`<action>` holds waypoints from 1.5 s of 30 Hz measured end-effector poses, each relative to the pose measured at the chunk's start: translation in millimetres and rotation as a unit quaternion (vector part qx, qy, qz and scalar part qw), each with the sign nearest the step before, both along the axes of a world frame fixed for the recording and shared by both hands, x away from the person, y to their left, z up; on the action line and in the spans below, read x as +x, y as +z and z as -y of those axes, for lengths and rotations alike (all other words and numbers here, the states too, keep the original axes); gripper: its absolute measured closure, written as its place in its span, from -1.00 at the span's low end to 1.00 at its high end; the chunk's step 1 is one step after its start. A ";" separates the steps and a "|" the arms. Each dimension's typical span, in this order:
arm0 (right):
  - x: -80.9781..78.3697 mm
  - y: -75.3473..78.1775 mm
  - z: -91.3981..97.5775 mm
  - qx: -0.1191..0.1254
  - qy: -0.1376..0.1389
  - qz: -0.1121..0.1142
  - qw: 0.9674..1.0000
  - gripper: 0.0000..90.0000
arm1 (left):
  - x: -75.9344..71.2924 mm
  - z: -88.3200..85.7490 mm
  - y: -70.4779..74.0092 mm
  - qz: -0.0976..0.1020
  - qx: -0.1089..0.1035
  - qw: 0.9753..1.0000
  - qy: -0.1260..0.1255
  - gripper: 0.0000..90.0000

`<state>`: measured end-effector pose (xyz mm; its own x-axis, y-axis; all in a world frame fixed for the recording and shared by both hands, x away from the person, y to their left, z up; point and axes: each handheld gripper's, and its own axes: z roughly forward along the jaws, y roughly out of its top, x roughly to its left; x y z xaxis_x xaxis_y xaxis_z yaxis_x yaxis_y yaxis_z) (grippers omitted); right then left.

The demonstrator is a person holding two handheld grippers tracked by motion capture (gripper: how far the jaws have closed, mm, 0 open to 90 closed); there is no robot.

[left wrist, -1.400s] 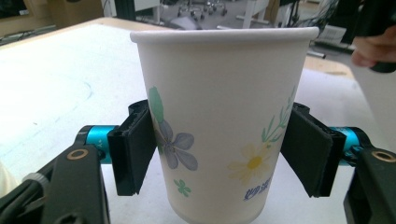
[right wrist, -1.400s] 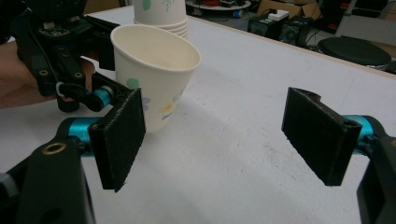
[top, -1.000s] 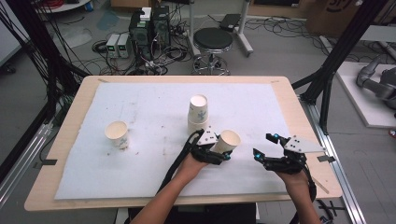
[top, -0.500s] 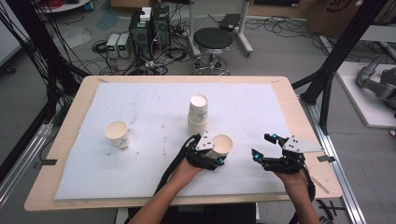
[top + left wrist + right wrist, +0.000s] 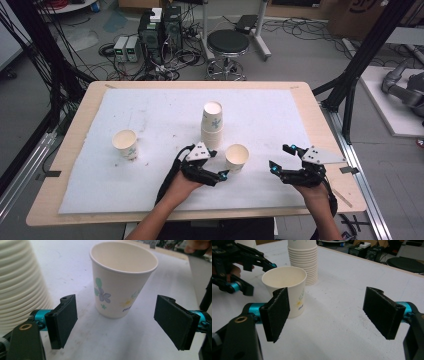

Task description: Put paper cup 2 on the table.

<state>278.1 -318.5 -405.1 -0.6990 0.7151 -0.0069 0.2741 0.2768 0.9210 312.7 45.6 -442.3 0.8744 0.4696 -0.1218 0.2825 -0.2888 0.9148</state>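
Observation:
A flowered paper cup (image 5: 236, 157) (image 5: 122, 282) (image 5: 287, 285) stands upright on the white mat, just right of a tall stack of cups (image 5: 212, 125) (image 5: 20, 285) (image 5: 303, 262). My left gripper (image 5: 220, 163) (image 5: 117, 323) sits just left of the cup. Its jaws have just been opening and now stand open. The cup is a little ahead of the pads, untouched. My right gripper (image 5: 279, 158) (image 5: 329, 315) rests open and empty to the cup's right and points toward it. Another single cup (image 5: 125, 144) stands at the mat's left.
The white mat (image 5: 150, 185) covers most of the wooden table (image 5: 325, 120). In the right gripper view the left gripper (image 5: 237, 262) lies beyond the cup. A stool (image 5: 228, 42), boxes and cables lie on the floor past the far edge.
The left gripper has let go of the cup, which now stands upright on the mat, and has drawn back to the left. The right gripper has stayed put.

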 end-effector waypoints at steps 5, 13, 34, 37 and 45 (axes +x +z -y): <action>-0.5 -2.4 -2.9 -0.002 -0.001 -0.002 1.000 -0.51 | -12.3 -40.0 3.6 0.019 -0.040 0.999 0.027 -0.57; -5.1 -6.2 -4.5 -0.004 -0.015 -0.009 1.000 -0.51 | -29.4 -105.4 12.2 0.052 -0.073 0.992 0.090 -0.57; -15.6 -7.0 -5.6 -0.012 -0.041 0.003 0.999 -0.51 | -46.5 -144.9 18.1 0.090 -0.106 0.979 0.151 -0.67; -16.2 -4.9 -7.5 -0.011 -0.041 0.005 0.999 -0.51 | -48.1 -147.2 18.0 0.089 -0.106 0.979 0.152 -0.67; -16.9 -4.6 -11.6 -0.014 -0.035 0.005 0.999 -0.51 | -49.2 -155.7 17.9 0.093 -0.107 0.975 0.172 -0.66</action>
<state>261.3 -306.9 -409.6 -0.6476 0.7612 -0.0345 0.2836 0.2828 0.9163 263.5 201.3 -424.4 0.6859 0.7203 -0.1035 0.1525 -0.0032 0.9883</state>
